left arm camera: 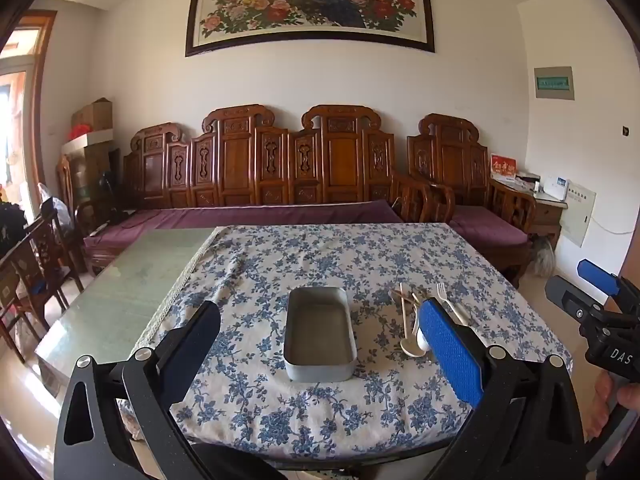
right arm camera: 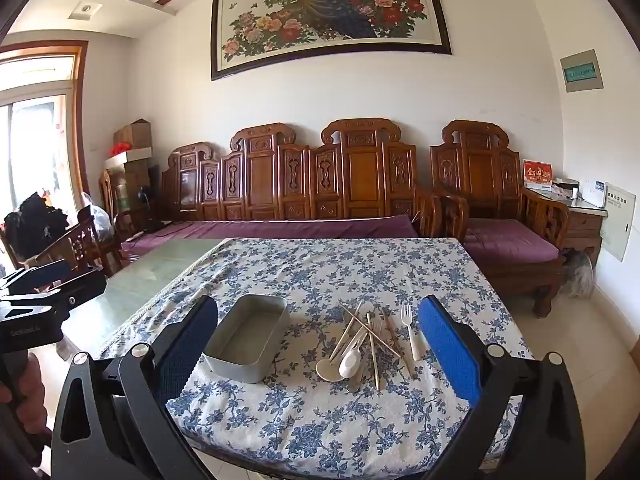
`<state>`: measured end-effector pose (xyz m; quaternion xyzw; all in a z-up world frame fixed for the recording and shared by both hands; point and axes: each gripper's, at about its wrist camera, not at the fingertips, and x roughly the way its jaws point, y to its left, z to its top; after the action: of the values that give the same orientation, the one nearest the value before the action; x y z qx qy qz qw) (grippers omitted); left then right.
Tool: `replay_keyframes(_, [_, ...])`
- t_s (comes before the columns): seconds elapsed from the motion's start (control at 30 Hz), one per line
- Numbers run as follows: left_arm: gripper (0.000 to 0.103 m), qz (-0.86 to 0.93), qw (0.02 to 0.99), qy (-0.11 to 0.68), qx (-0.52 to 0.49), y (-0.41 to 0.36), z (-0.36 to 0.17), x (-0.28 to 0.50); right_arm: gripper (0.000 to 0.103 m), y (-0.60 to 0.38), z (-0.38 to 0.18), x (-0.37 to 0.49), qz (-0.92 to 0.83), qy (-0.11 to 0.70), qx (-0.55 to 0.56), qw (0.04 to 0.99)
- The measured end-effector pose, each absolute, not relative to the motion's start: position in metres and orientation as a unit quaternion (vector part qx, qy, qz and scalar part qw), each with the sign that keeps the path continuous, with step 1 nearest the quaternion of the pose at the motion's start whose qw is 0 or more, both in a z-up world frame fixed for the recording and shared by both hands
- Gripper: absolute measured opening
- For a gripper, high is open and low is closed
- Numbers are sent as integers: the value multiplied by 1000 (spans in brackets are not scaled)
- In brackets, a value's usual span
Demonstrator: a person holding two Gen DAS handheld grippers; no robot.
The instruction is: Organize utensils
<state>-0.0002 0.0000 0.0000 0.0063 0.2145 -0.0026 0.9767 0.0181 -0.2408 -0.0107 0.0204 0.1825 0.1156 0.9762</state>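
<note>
Utensils [right arm camera: 370, 344] lie in a loose, crossed pile on the floral cloth [right arm camera: 320, 420], just right of the empty tin [right arm camera: 248, 342], with handles running mostly near-to-far, spoon bowls at the near end and a white fork [right arm camera: 409, 330] at the pile's right edge. The right gripper [right arm camera: 318, 344] hangs short of the pile with fingers wide apart and nothing between them, and the pile sits almost dead ahead of it. The left gripper [left arm camera: 320, 344], equally spread and empty, faces the tin, so the right is likely better placed for the first pick.

Tin [right arm camera: 248, 344] on tablecloth [right arm camera: 360, 264], utensil pile [right arm camera: 368, 344] just right of it
</note>
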Motion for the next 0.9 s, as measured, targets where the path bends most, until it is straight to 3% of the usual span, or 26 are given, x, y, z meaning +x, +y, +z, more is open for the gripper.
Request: replay_keyframes(0.9, [97, -13, 978, 209, 8, -6, 12, -7, 101, -238, -7, 14, 117, 179, 22, 977])
